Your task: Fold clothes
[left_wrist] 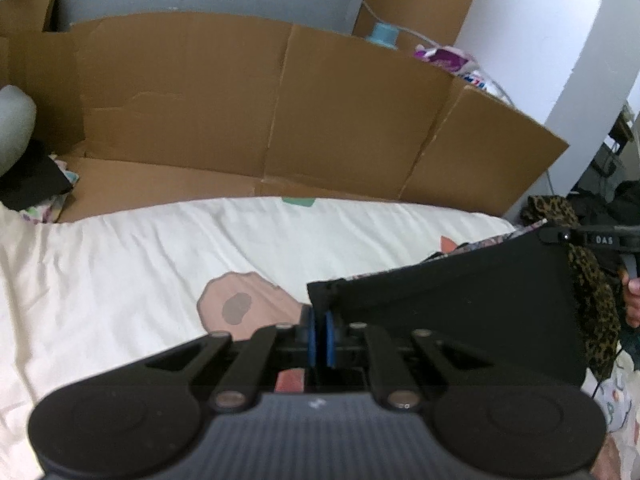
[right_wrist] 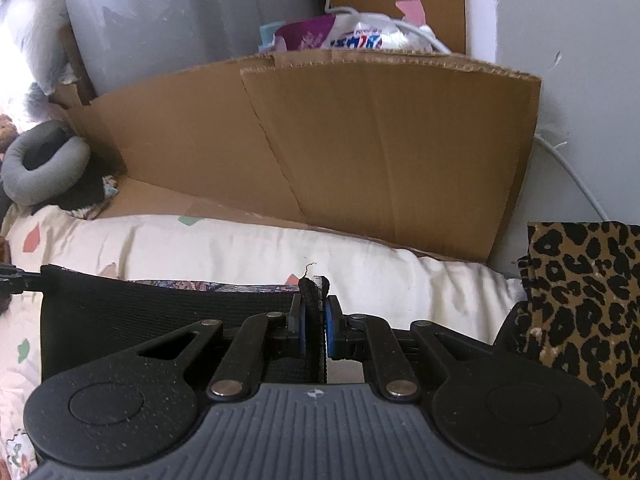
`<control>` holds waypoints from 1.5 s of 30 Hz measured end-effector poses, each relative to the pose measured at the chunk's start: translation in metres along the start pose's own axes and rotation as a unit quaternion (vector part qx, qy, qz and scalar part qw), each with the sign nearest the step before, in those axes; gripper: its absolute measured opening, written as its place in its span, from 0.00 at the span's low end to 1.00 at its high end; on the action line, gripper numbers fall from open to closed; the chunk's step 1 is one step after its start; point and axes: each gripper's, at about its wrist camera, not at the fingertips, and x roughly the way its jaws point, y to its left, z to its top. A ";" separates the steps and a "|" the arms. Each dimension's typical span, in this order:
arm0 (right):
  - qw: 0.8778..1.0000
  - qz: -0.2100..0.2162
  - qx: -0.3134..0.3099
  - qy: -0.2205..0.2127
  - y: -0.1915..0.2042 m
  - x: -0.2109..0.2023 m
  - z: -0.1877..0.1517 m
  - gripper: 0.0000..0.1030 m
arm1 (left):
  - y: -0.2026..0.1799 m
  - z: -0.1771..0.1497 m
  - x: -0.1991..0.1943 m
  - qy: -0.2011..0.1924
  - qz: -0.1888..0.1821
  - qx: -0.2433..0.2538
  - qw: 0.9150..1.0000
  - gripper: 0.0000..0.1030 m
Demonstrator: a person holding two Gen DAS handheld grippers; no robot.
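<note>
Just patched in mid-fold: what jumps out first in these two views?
A black knitted garment hangs stretched between the two, each corner pinched: the left hand-held gripper and the right hand-held gripper are both shut on it above the cream printed bedsheet. Behind stands a brown cardboard wall; a leopard-print cloth lies at the right.

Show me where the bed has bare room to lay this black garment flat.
The sheet lies bare between the cardboard wall and the left tool, left of the black garment. The right side is crowded by leopard cloth; the far left corner by a grey cushion.
</note>
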 end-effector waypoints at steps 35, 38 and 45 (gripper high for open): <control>0.996 -0.015 0.065 0.064 -0.013 0.066 -0.004 0.32 | 0.022 -0.005 0.042 0.022 0.031 -0.004 0.999 0.21; 0.999 0.010 0.040 0.030 0.003 0.046 -0.001 0.32 | 0.006 -0.002 0.032 0.005 0.010 0.005 1.000 0.25; 0.997 0.063 -0.040 0.007 0.050 0.038 -0.003 0.32 | -0.042 0.008 0.036 -0.022 -0.030 0.032 0.999 0.27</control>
